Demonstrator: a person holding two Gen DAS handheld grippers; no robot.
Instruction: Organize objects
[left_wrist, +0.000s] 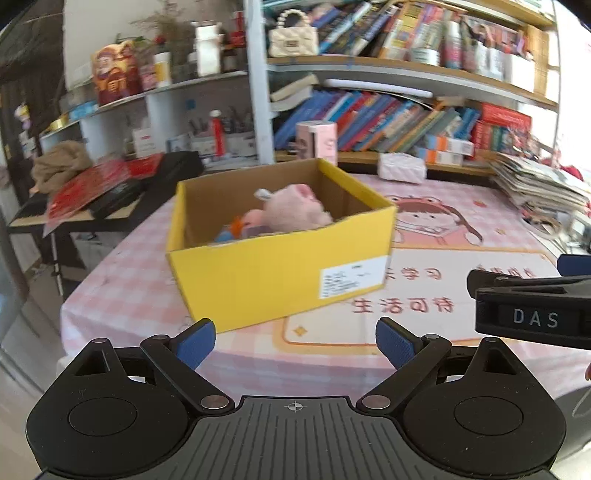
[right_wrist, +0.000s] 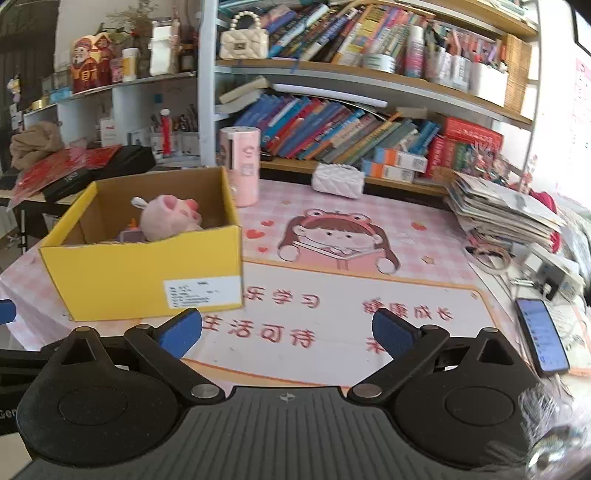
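Both grippers — left gripper (left_wrist: 295, 343) and right gripper (right_wrist: 287, 332) — hover empty, jaws spread wide, before the yellow box (right_wrist: 147, 273), where a pink plush pig (right_wrist: 168, 218) lies — likely light, soft, best pinched round its body.

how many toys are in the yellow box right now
2 visible: a pink plush pig toward the back of the yellow box, a smaller toy beside it. More may be hidden.
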